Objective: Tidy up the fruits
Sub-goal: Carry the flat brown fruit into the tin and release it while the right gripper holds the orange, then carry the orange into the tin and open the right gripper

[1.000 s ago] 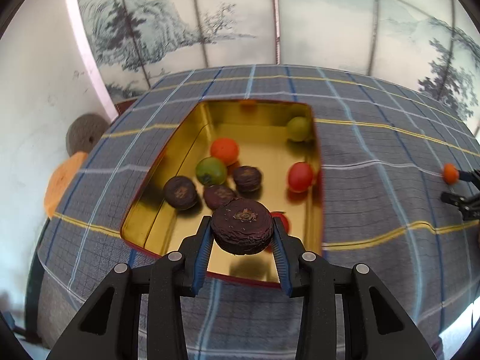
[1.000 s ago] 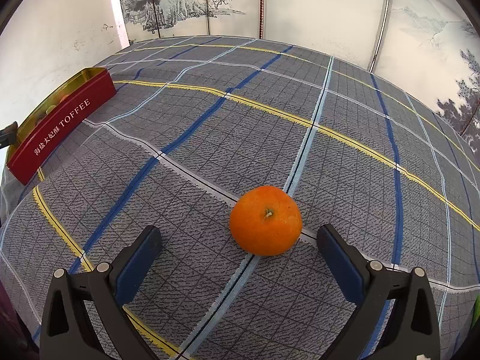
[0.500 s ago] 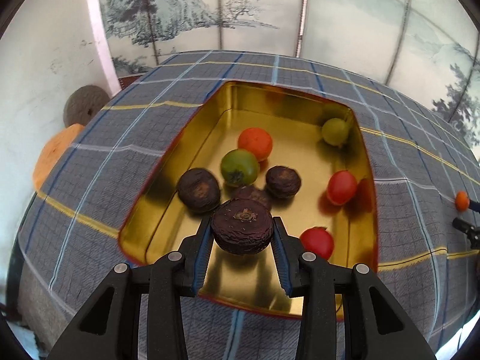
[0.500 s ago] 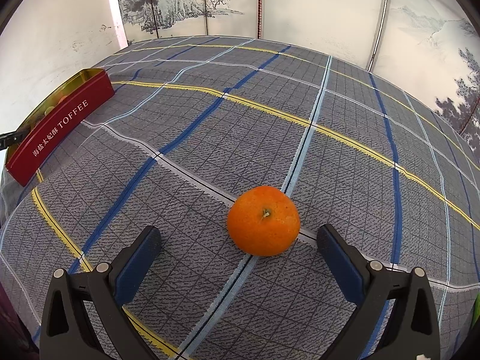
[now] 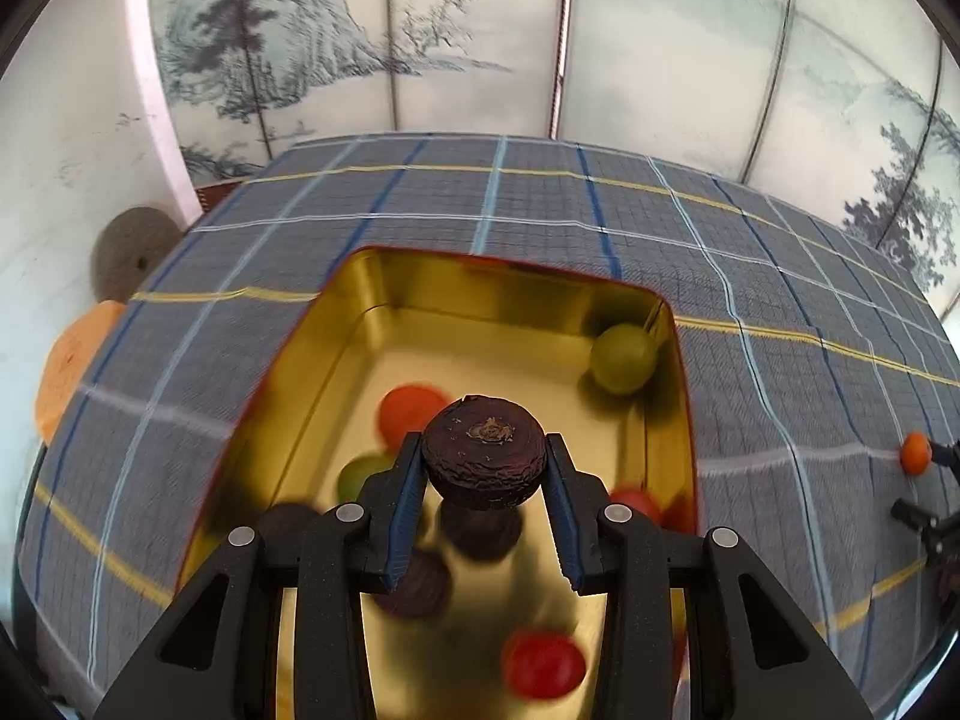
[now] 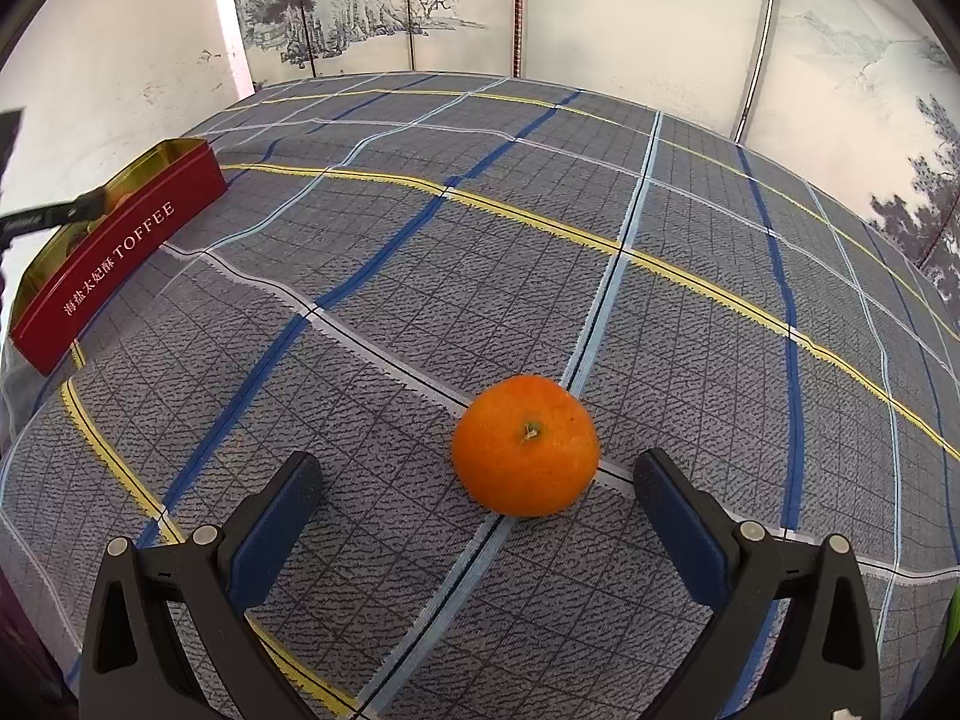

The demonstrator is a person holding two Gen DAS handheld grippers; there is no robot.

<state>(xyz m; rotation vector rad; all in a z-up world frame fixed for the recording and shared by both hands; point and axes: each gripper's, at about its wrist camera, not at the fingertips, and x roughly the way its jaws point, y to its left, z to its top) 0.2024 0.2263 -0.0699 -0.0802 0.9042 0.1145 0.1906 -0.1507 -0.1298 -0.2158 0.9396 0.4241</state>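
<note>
left gripper (image 5: 485, 474): clamped on dark fruit (image 5: 483, 457), hanging over the tin (image 5: 420, 276) middle, drop lies straight below | right gripper (image 6: 474, 486): jaws wide, orange (image 6: 525, 445) on cloth (image 6: 420, 276) between pads, nearer the right one

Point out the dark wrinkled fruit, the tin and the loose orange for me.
dark wrinkled fruit (image 5: 483, 450): left wrist view, its top face.
tin (image 6: 120, 252): right wrist view, red lettered side wall.
orange (image 6: 525, 445): right wrist view, skin near the stem.
</note>
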